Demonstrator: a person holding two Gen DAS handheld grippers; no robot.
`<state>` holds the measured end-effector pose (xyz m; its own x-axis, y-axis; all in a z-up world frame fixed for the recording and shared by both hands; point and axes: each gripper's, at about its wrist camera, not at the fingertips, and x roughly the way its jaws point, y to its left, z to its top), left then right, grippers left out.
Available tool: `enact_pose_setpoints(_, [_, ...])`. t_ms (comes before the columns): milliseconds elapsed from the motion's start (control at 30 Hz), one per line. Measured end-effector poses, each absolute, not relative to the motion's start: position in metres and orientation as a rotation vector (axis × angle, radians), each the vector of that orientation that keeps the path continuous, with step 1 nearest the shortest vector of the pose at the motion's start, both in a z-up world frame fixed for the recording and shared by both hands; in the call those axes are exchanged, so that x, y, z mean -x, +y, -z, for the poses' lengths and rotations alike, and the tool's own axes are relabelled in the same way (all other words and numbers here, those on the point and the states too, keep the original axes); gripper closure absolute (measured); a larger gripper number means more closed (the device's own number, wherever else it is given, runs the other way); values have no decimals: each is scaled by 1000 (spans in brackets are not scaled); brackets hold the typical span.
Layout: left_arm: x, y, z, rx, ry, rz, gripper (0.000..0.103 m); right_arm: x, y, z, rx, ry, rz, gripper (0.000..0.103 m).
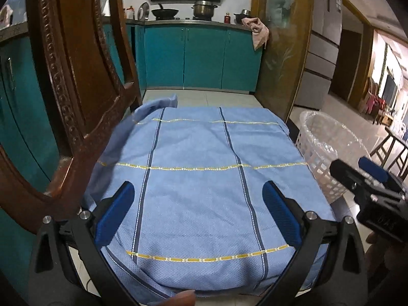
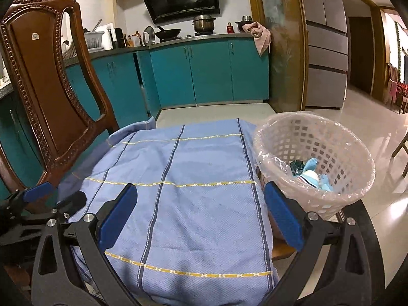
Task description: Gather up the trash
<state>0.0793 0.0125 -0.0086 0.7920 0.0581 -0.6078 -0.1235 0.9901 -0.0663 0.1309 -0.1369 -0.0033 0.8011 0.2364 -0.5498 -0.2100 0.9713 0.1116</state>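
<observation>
A white lattice trash basket with a clear plastic liner stands to the right of the chair seat; blue and white scraps of trash lie at its bottom. The same basket shows at the right in the left wrist view. My right gripper is open and empty above the blue cloth, its right finger near the basket rim. My left gripper is open and empty above the same cloth. The left gripper also shows at the lower left of the right wrist view.
A carved wooden chair back rises on the left. Teal kitchen cabinets and a stove with pots stand behind. A wooden door frame and a fridge are at the right, with pale tiled floor beyond the basket.
</observation>
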Motion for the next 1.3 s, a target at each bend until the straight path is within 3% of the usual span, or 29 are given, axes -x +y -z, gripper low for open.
enact_pose_setpoints(1300, [-72, 8, -2, 120, 653, -54, 3, -131, -136, 5, -50, 592, -248, 6])
